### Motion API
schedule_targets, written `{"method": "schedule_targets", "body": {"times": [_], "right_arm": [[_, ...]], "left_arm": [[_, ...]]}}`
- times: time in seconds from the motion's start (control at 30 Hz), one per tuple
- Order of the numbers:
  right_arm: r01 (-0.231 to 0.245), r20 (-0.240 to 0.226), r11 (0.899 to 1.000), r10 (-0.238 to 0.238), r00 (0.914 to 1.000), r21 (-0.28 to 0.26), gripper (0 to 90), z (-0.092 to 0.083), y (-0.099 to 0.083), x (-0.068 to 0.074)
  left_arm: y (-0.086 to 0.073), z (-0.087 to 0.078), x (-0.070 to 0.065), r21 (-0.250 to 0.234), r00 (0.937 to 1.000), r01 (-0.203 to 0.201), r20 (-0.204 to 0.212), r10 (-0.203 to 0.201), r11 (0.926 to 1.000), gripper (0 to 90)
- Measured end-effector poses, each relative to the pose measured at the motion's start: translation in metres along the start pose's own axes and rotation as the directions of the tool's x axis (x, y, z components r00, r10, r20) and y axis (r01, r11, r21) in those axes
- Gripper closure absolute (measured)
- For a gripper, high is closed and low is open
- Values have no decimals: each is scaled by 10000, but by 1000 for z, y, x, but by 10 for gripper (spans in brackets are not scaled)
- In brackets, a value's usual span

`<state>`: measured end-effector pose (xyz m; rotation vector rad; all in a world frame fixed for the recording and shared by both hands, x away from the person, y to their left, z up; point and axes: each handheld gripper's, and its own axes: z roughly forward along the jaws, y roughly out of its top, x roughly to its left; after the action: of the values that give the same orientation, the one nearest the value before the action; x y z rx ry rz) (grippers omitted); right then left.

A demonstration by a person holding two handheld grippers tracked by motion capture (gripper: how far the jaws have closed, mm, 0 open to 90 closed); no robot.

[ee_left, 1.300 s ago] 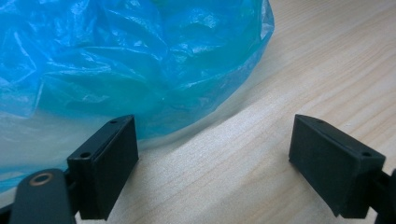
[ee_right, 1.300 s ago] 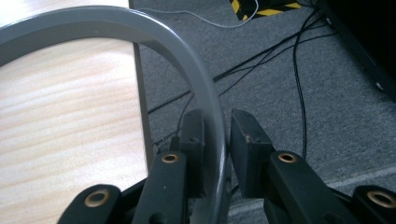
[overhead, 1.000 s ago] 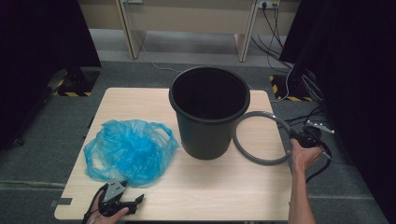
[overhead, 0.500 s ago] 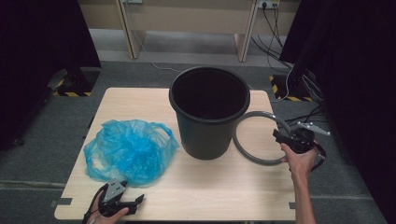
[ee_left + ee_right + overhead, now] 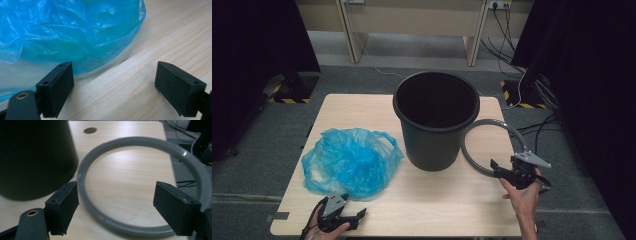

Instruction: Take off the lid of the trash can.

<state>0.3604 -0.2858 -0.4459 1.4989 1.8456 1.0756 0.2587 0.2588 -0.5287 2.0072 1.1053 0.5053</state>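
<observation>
At the table's near edge, the left gripper [image 5: 354, 216] rests with jaws apart, empty, just beside 1 crumpled translucent blue plastic bag [image 5: 349, 162]. The right gripper [image 5: 499, 170], jaws just opened wide and empty, sits at 1 flat grey ring [image 5: 472, 162]. Farther back, 1 round black bucket [image 5: 435, 120] stands upright, its inside dark.

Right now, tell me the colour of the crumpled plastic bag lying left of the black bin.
Translucent blue. The crumpled plastic bag shows best in the left gripper view.
</observation>
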Motion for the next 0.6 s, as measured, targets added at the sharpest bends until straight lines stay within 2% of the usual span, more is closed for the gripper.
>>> {"method": "schedule_targets", "body": {"times": [0.17,0.23,0.3,0.4,0.6], "right_arm": [[-39,-394,10000,39,9992,16,194,-5,-17,14],[199,-550,9994,-182,9983,293,193,-4,-24,20],[186,-705,9991,-159,9974,374,192,-5,-32,27],[526,-810,9972,-481,9956,534,192,-4,-41,34],[786,-1088,9928,-686,9917,906,191,-3,-58,49]], "left_arm": [[0,0,0,-9,10000,3,18,-3,10000,146],[0,0,0,-12,10000,-13,30,14,10000,147],[0,0,0,-16,10000,-17,39,17,10000,146],[0,0,0,-18,10000,-30,43,30,10000,146],[-1,0,0,-19,10000,-40,47,40,10000,146]]}}
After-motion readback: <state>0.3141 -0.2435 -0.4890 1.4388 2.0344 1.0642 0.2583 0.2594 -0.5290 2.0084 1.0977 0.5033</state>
